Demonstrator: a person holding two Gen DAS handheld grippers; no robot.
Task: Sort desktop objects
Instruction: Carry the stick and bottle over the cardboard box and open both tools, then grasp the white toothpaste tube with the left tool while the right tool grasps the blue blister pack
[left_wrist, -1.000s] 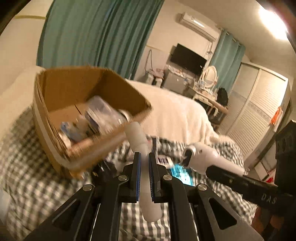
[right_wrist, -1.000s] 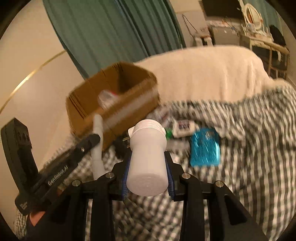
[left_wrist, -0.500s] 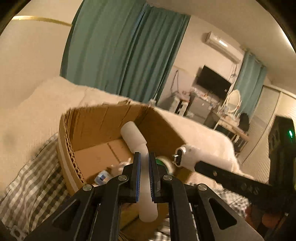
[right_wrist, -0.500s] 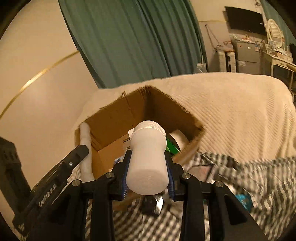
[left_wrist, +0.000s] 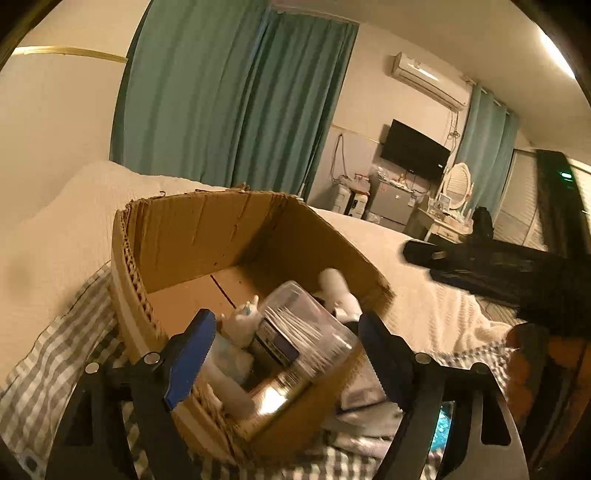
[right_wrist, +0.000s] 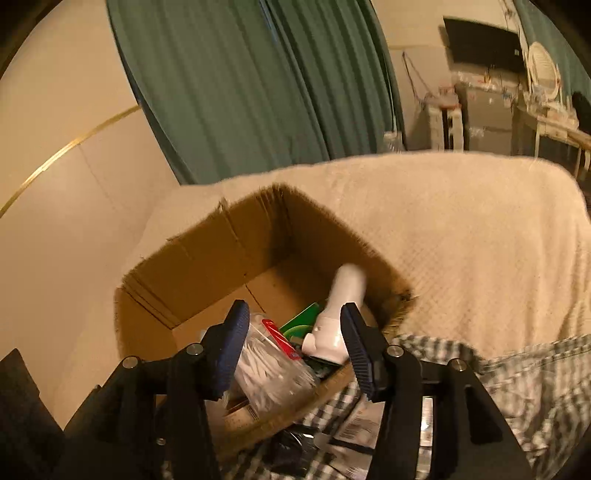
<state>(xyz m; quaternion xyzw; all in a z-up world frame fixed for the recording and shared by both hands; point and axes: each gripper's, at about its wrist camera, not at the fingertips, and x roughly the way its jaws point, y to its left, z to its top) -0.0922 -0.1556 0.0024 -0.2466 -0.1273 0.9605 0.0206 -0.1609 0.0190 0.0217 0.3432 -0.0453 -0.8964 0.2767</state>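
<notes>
No legible text anywhere

Open box, filled with small things

The cardboard box (right_wrist: 207, 258) sits on the bed, flaps torn off. Inside lie a white bottle (right_wrist: 338, 314) on its side, a clear tub (left_wrist: 303, 325) of swabs and a green pack (right_wrist: 301, 319).

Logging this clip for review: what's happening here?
A person is sorting things off a bed into a cardboard box. Both tongs hang open and empty over it: the left tongs and the right tongs. A white bottle and a clear plastic tub lie inside. More items wait on the checked sheet.
</notes>
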